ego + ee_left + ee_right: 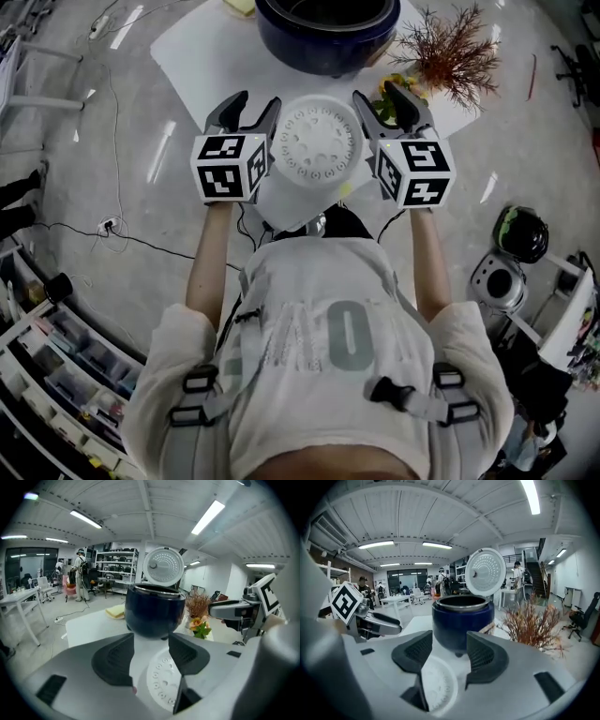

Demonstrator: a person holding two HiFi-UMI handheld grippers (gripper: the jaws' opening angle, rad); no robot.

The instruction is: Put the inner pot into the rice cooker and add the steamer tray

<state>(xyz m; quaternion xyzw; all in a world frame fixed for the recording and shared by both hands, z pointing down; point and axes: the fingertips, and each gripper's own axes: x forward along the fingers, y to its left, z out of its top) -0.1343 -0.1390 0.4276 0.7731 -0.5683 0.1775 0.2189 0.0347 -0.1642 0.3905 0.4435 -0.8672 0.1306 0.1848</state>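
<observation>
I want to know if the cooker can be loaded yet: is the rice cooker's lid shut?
No, the lid stands raised behind the dark blue rice cooker, whose top is open.

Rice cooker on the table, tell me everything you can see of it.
The rice cooker is a round, glossy dark blue body standing upright on the white table. Its lid is swung fully open and stands up behind it, showing a pale round inner plate dotted with small holes. A silvery rim rings the opening; the inside looks dark. Only the table is seen touching it; dried reddish twigs stand close beside it.
</observation>
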